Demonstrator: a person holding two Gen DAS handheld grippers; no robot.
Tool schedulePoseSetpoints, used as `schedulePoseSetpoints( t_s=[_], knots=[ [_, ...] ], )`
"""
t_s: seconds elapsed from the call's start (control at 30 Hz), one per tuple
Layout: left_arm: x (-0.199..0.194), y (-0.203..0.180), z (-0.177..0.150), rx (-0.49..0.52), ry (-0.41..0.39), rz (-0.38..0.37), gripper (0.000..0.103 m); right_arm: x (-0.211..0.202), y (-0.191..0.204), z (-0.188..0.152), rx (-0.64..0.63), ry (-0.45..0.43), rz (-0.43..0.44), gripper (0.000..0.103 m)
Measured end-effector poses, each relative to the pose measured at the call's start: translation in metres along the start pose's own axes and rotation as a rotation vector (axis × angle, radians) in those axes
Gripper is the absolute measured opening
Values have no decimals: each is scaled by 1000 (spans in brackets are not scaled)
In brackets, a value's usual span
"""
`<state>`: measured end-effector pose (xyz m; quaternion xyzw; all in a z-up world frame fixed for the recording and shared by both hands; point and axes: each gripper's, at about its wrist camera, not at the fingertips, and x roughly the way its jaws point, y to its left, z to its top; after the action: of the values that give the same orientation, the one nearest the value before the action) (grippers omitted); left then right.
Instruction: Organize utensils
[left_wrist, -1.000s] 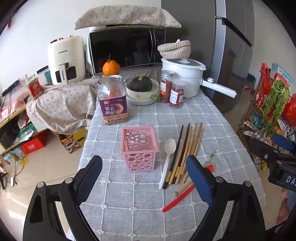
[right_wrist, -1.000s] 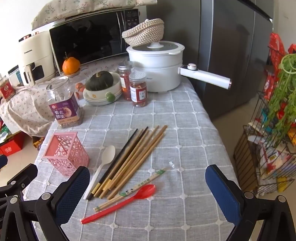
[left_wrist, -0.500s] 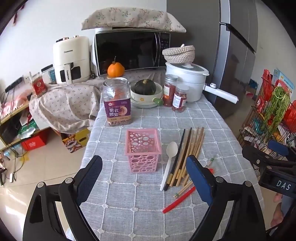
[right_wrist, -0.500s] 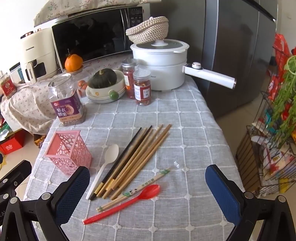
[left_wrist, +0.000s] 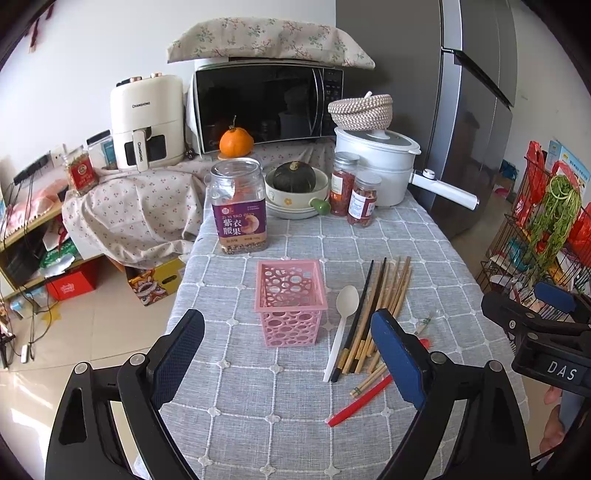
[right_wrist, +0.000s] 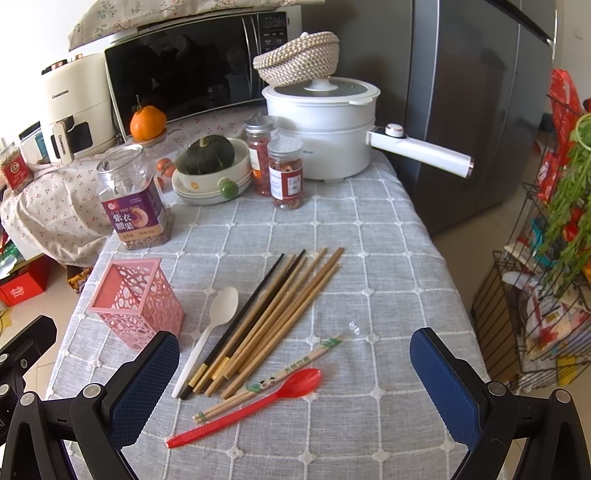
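The left gripper (left_wrist: 288, 354) hangs spread and empty above the near table, framing the pink basket (left_wrist: 290, 301), which stands upright and open-topped, presumably so utensils can drop in from above. Bare cloth surrounds it, but the table's left edge (left_wrist: 181, 291) is near. Just right of it lie the white spoon (right_wrist: 212, 332), then the fanned chopsticks (right_wrist: 273, 314), handles toward the near side, easy to pinch. Nearer lie a wrapped pair (right_wrist: 273, 378) and the red spoon (right_wrist: 255, 400). The right gripper (right_wrist: 295, 384), also wide and empty, hovers over these; open cloth lies to the right.
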<state>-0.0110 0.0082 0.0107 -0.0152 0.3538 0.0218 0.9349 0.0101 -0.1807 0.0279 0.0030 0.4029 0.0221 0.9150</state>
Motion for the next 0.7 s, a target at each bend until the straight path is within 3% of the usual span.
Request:
schedulePoseSetpoints(
  t_s=[0.7],
  knots=[
    [2,7,1,-4,1,16,93,1,1,0,-4,-3,-1,102]
  ],
)
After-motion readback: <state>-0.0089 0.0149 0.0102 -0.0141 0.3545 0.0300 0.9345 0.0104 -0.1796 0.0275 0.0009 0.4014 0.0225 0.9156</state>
